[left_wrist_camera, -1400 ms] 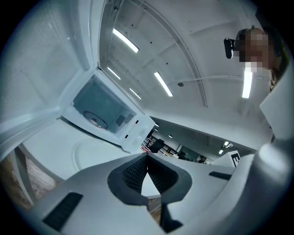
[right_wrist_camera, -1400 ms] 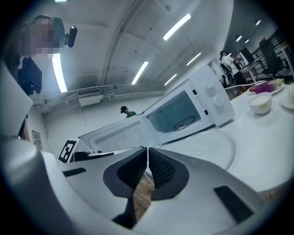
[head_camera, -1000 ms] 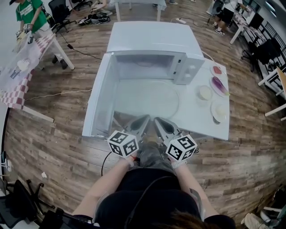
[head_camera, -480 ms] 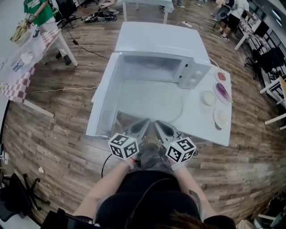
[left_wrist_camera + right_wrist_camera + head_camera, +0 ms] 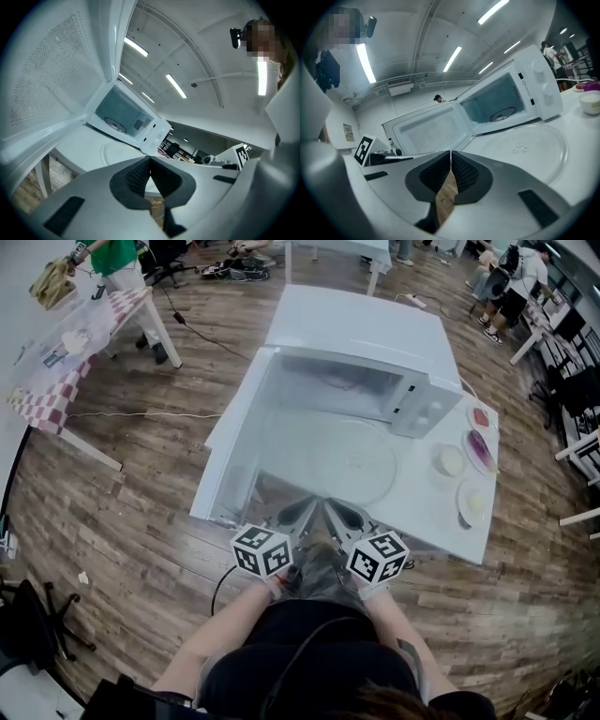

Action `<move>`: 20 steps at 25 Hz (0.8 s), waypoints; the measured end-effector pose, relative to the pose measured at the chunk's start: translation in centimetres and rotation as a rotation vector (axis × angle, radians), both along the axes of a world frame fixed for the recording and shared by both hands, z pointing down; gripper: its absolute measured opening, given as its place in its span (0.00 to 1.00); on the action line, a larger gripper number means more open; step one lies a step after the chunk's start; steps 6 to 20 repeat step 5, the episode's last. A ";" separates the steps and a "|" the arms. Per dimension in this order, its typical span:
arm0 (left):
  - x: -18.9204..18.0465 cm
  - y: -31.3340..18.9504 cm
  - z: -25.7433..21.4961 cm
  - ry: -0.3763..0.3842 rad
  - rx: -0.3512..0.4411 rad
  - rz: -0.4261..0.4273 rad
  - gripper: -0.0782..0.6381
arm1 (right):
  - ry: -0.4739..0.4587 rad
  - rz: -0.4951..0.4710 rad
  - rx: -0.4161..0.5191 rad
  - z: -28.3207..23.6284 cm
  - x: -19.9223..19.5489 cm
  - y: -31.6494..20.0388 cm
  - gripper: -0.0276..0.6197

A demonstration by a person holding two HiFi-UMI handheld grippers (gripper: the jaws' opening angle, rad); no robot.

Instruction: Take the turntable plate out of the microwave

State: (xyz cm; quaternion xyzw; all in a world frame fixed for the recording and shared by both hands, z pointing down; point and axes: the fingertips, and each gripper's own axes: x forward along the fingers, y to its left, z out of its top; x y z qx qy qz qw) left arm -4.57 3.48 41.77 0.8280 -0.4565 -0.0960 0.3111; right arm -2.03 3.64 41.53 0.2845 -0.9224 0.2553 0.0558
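The clear round glass turntable plate (image 5: 347,460) lies flat on the white table (image 5: 419,512), at 6 o'clock of the open white microwave (image 5: 370,334). Our left gripper (image 5: 303,509) and right gripper (image 5: 336,508), jaws together and empty, have sunk back from its 6 o'clock edge. We judge the task done.

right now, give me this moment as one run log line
turntable plate: out, on table in front of microwave | door: open | left gripper: shut, empty | right gripper: shut, empty
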 end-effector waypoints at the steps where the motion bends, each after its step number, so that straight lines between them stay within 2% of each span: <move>1: -0.3 0.0 0.1 0.003 -0.005 -0.011 0.13 | 0.001 -0.012 0.000 0.0 -0.3 0.1 0.09; 5: -0.9 -0.4 0.4 0.018 -0.012 -0.047 0.13 | 0.010 -0.049 0.002 -0.1 -0.6 0.1 0.09; 20: -0.9 -0.4 0.4 0.018 -0.012 -0.047 0.13 | 0.010 -0.049 0.002 -0.1 -0.6 0.1 0.09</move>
